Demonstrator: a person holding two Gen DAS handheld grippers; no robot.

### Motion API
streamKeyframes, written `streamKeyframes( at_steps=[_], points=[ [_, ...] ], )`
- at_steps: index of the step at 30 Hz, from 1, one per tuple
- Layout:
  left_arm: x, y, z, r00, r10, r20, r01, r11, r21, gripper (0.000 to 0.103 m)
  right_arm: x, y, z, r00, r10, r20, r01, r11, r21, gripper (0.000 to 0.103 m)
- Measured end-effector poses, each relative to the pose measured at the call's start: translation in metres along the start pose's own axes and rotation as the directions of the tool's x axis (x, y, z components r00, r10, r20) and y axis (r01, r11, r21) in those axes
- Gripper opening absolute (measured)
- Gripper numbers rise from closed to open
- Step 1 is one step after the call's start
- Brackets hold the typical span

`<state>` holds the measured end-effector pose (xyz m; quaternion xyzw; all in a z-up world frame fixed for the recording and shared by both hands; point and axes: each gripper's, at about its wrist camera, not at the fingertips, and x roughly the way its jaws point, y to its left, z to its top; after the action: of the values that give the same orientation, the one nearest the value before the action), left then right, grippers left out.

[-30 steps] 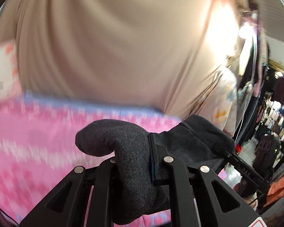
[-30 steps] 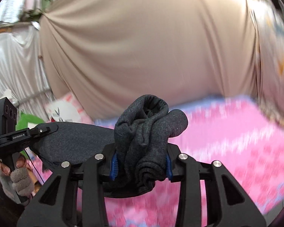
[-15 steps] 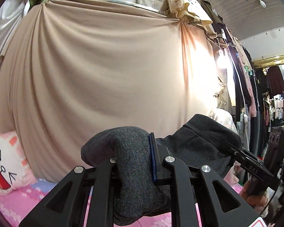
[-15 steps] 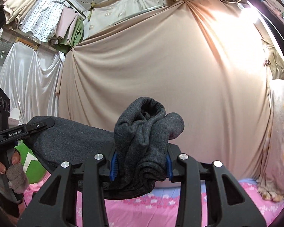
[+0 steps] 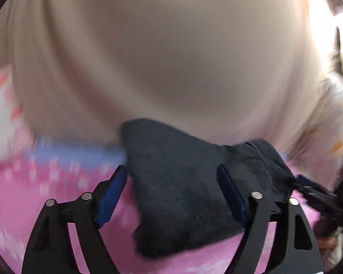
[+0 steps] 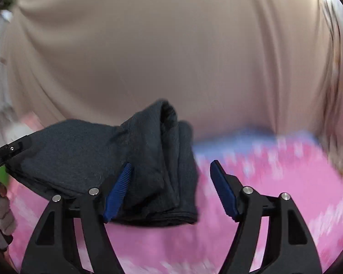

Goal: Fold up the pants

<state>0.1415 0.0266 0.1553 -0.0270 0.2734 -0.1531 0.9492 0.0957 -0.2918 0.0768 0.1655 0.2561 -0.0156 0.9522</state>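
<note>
The dark grey pants [image 5: 183,187] hang as a bunched fold above the pink patterned bed cover [image 5: 34,194]. My left gripper [image 5: 171,173] is open, its blue pads spread, and the cloth lies loose between them. In the right wrist view my right gripper [image 6: 170,169] is open too. The pants [image 6: 91,157] drape over its left finger and stretch left to the other gripper's tip [image 6: 9,150]. Both views are motion-blurred.
A beige curtain [image 6: 171,57] fills the background behind the bed. A pale cushion [image 5: 0,105] lies at the far left. A hand [image 6: 2,210] holding the other gripper shows at the left edge of the right wrist view.
Both grippers were shut on the pants and have opened. Both views have swung down from the curtain toward the pink bed cover, and the cloth is sagging free.
</note>
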Motion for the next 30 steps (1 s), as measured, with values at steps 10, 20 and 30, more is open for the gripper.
streamKeyframes(
  at_steps=[10,20,30],
  points=[
    [0.073,0.063,-0.043,0.979,0.022,-0.203,-0.077,0.961,-0.265,0.081,0.044,-0.016,-0.003,0.988,0.094,-0.121,-0.079,0.990,0.120,0.073],
    [0.107,0.063,-0.064,0.944,0.001,-0.329,-0.100,0.954,-0.283,0.028,0.071,-0.001,-0.002,0.991,-0.049,-0.125,0.048,0.999,-0.011,0.000],
    [0.058,0.033,-0.074,0.957,0.206,-0.206,-0.236,0.962,-0.135,0.064,0.012,0.006,-0.024,0.993,-0.072,-0.090,0.071,0.997,-0.012,0.033]
  ],
)
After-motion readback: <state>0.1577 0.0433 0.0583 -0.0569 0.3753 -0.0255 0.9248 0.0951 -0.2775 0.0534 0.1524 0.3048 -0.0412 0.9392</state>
